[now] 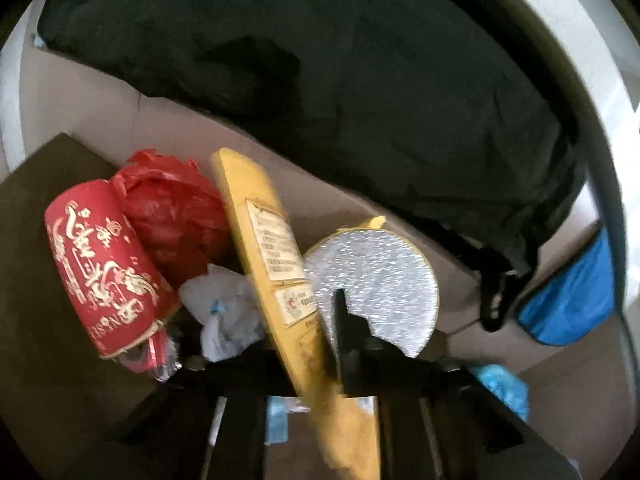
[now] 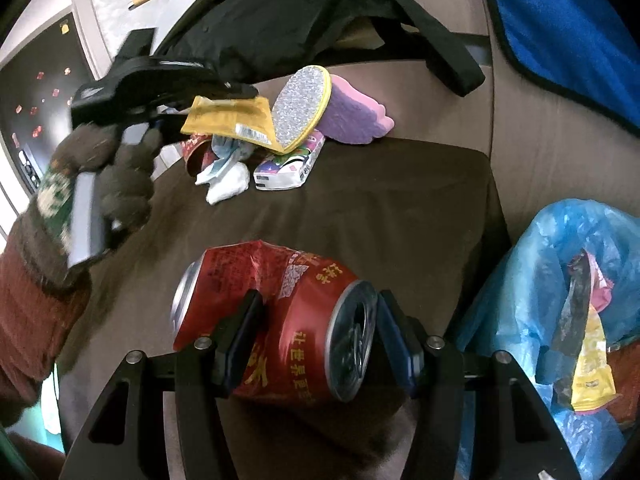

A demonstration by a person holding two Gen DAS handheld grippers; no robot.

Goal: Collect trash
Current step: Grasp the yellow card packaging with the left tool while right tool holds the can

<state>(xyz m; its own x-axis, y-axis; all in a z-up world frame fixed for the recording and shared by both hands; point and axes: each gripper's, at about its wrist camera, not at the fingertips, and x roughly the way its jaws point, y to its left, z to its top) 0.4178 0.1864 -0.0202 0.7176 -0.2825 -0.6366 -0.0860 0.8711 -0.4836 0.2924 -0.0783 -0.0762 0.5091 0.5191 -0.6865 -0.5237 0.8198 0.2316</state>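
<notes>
- Trash was only partly collected: a blue plastic bag [image 2: 560,280] stood open off the right edge of the brown cushion [image 2: 360,200], and it already held a yellow wrapper [image 2: 592,376] and some other dark and pink scraps.
- Right gripper [image 2: 320,328] was clenched on a crushed red can [image 2: 280,300], one pad against the dented side and the other at the can's top end; the can hung over the cushion's near edge, just beside the bag but not yet in it.
- Left gripper [image 2: 224,92], held by a gloved hand [image 2: 116,168], had its fingers pinched shut on a flat yellow packet [image 1: 272,264] at the cushion's far edge; the right wrist view showed the packet lifted at that end above the pile.
- Still lying in the pile at the far edge were a red paper cup [image 1: 108,272], a crumpled red wrapper [image 1: 176,208], crumpled white tissue [image 1: 224,312], a round glittery silver pad [image 1: 380,276], a purple and pink sponge-like piece [image 2: 356,116] and a small printed tissue pack [image 2: 288,168].
- I judged the job under half done: two items were in the grippers awaiting the bag, and about six remained to fetch.
- A black jacket [image 1: 320,80] and a blue cloth [image 2: 560,32] lay behind the pile; they did not look like trash.
</notes>
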